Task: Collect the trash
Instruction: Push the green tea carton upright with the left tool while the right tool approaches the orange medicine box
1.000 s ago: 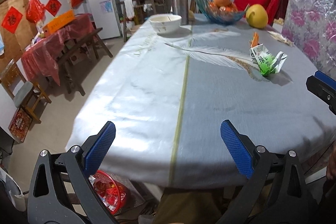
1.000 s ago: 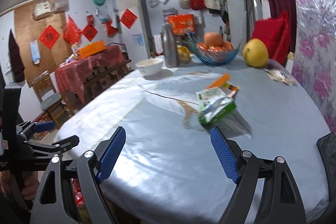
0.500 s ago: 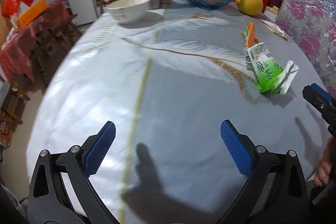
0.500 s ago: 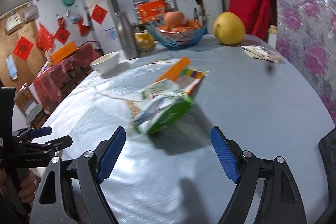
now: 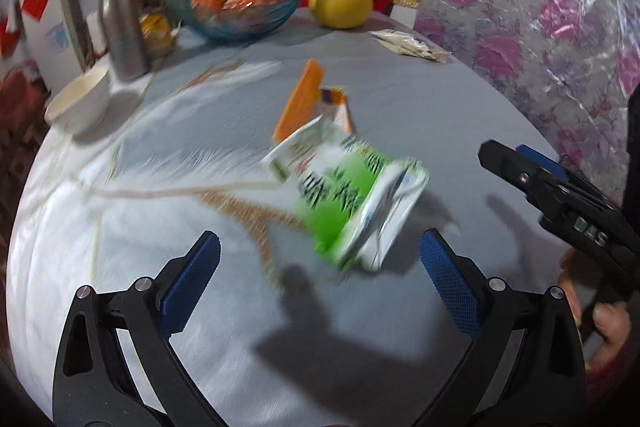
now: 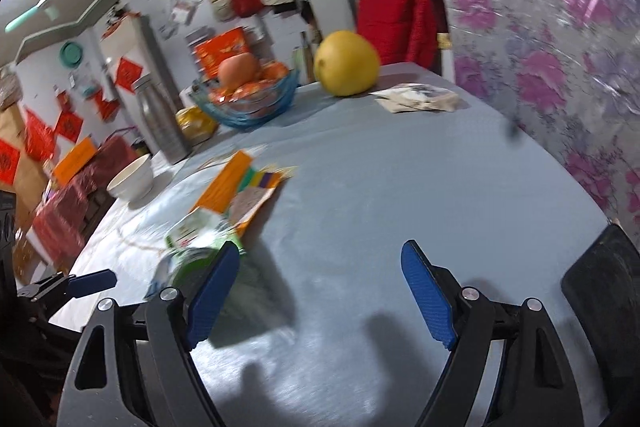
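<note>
Both grippers have closed in on the green wrapper (image 5: 352, 203), now mid-frame though blurred, the left gripper (image 5: 320, 275) and right gripper (image 6: 320, 291) both gaping empty, so pickup seems imminent.

Left claw (image 5: 320, 267) and right claw (image 6: 320, 291) agape, empty

Crumpled green-and-white wrapper (image 5: 348, 195), printed with green characters, blurred, one silvery end lifted off the grey tablecloth (image 5: 400, 99), lay near the table's middle. Just behind it, touching or overlapping, sat an orange packet (image 5: 306, 99) with a purple-and-white patch, flap tilted upward. Farther back, flat pale sachets (image 6: 416, 97) lay beside the flowered wall covering.
</note>
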Motion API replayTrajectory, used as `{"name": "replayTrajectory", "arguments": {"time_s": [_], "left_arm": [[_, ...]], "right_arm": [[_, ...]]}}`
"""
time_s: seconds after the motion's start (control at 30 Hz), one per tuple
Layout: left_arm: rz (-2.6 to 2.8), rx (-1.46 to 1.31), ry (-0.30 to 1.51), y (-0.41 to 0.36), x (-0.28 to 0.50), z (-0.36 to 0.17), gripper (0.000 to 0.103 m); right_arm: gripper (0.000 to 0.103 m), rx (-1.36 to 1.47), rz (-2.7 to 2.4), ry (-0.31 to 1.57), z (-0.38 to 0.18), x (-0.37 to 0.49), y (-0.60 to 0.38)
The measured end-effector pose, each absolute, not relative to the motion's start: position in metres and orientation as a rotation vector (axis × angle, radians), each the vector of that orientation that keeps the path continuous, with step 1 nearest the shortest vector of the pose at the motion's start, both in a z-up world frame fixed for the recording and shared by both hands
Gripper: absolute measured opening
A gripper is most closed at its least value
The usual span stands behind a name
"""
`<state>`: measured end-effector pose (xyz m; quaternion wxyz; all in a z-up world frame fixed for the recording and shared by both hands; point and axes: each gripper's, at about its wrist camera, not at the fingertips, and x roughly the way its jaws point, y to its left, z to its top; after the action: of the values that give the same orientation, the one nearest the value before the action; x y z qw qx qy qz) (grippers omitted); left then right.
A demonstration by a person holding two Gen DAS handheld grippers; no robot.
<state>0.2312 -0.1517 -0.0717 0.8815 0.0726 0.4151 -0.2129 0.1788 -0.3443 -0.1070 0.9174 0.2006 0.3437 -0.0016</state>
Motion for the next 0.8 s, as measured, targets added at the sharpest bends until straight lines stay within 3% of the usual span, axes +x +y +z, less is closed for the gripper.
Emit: {"name": "replayTrajectory", "arguments": {"time_s": [0.13, 0.2, 0.23, 0.3, 0.33, 0.37, 0.73, 0.8], "left_arm": [[-0.488, 0.13, 0.895, -0.167, 0.252, -0.085, 0.095], [-0.483, 0.103, 0.909, -0.165, 0.261, -0.09, 0.078], [-0.492, 0.082, 0.921, -0.162, 0.264, -0.09, 0.065], [-0.509, 0.015, 0.926, -0.149, 0.266, -0.088, 0.06], [-0.512, -0.005, 0.911, -0.139, 0.263, -0.085, 0.041], [-0.511, -0.002, 0.903, -0.132, 0.26, -0.083, 0.036], [-0.328, -0.073, 0.912, -0.025, 0.22, -0.084, 0.036], [-0.321, -0.082, 0.911, -0.018, 0.217, -0.085, 0.041]], "right_arm": [[0.082, 0.477, 0.009, 0.715, -0.114, 0.18, -0.354], [0.082, 0.49, 0.022, 0.716, -0.115, 0.18, -0.354], [0.082, 0.492, 0.022, 0.715, -0.115, 0.18, -0.354], [0.082, 0.484, 0.024, 0.715, -0.115, 0.181, -0.352], [0.082, 0.479, 0.03, 0.714, -0.115, 0.181, -0.352], [0.082, 0.471, 0.034, 0.714, -0.114, 0.18, -0.351], [0.082, 0.239, 0.041, 0.728, -0.105, 0.181, -0.311], [0.082, 0.229, 0.038, 0.74, -0.104, 0.183, -0.306]]}}
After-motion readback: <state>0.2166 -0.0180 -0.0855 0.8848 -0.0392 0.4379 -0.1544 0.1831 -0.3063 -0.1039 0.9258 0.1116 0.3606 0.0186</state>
